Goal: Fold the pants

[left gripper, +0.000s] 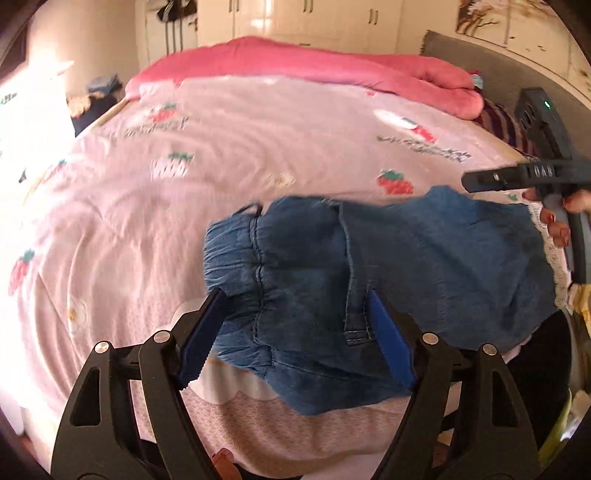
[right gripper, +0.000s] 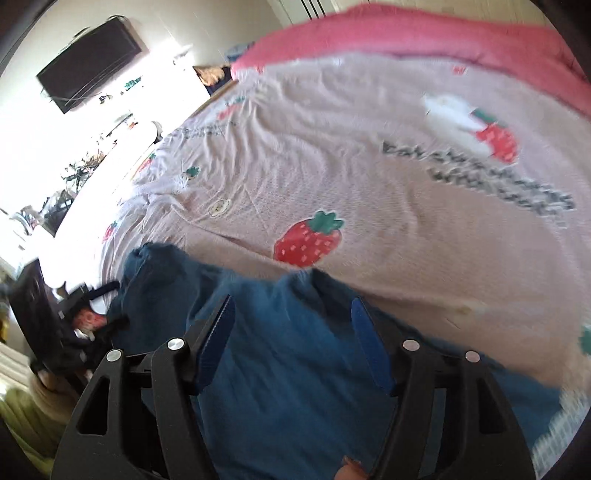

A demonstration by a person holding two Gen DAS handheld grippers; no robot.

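We see the left gripper (left gripper: 295,325) with its jaws spread wide, blue pads on either side of the denim pants (left gripper: 369,266), nothing clamped between them. Its left pad (left gripper: 199,339) sits at the gathered elastic waistband (left gripper: 232,258); the right pad (left gripper: 388,339) sits just beside a stitched belt loop (left gripper: 356,317). We cannot tell whether the pads touch the cloth or hover over it.

In the right wrist view the right gripper (right gripper: 291,339) is likewise spread apart, both pads over the pants (right gripper: 280,369), which fill the lower part of that view. No fabric is pinched. That view is motion-blurred, so contact cannot be judged.

From the left wrist view, the right gripper's black body (left gripper: 524,177) appears at the far right end of the pants, with the person's fingers (left gripper: 554,225) on its handle.

The pants lie bunched on a pink bedsheet (left gripper: 258,147) printed with strawberries, near the sheet's front edge. One strawberry print (right gripper: 308,240) lies just beyond the pants' far edge. A rolled pink blanket (left gripper: 332,70) lies along the far side of the sheet, well apart from the pants. White cabinets (left gripper: 295,14) stand beyond the blanket. In the right wrist view a dark wall-mounted screen (right gripper: 88,59) hangs left of the sheet.
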